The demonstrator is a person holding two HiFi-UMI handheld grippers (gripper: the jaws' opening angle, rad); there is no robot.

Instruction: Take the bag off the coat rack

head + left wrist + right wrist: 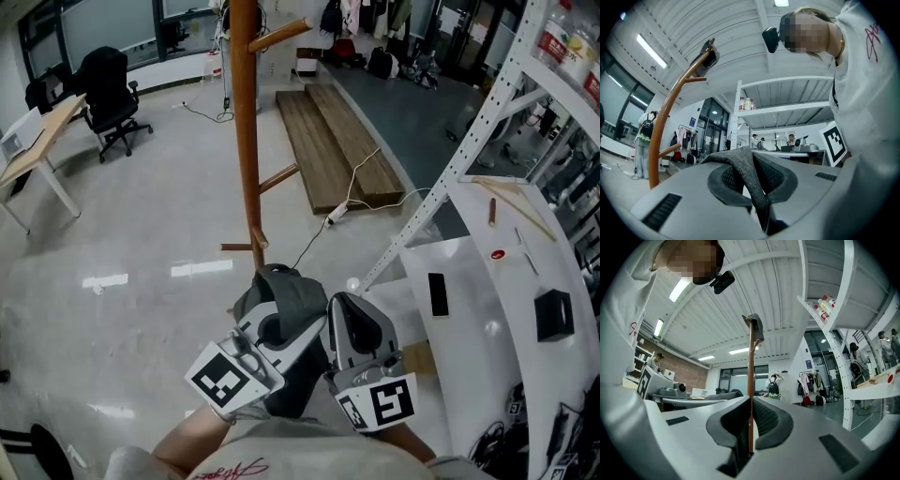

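Observation:
The coat rack (247,141) is a brown wooden pole with side pegs, standing on the floor straight ahead of me. In the head view my left gripper (274,321) is low and close to my body, shut on the grey fabric bag (289,292), which is clear of the rack's pegs. The left gripper view shows the bag's knit strap (749,169) pinched between the pads, with the rack (655,140) off to the left. Beside it on the right is my right gripper (351,307), shut with nothing in it. Only the rack pole (751,376) shows through its thin slit.
A white metal shelf unit (487,281) with small items stands close on the right. Wooden planks (328,141) and a cable with a power strip (337,214) lie on the floor beyond the rack. A desk (37,141) and office chair (108,89) are far left.

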